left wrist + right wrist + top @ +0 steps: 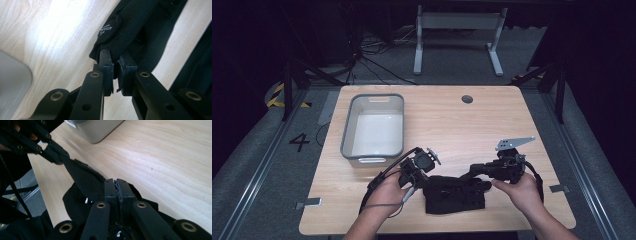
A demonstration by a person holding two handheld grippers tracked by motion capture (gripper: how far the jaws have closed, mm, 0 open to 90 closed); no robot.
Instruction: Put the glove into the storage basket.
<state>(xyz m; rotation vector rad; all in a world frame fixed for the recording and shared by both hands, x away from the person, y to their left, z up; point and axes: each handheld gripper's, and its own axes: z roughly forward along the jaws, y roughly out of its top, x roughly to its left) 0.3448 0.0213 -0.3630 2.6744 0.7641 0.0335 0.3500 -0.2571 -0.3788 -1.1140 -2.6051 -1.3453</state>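
Note:
A black fabric item (455, 196) with a small rubber label (109, 29) lies near the table's front edge, between the person's two hands. My left gripper (426, 179) is shut on one corner of the cloth (130, 22), which is pinched between its pads. The right gripper (478, 173) is shut on the other end of the cloth (85, 180), with the fabric bunched around its jaws. A strip of cloth stretches between the two grippers, lifted slightly off the wood. The right gripper view shows the left gripper (58, 157) holding its corner.
A grey plastic bin (373, 129) with nothing in it stands at the back left of the wooden table (462, 125), just beyond the left hand. A small dark hole (467, 99) sits near the far edge. Cables trail from both grippers.

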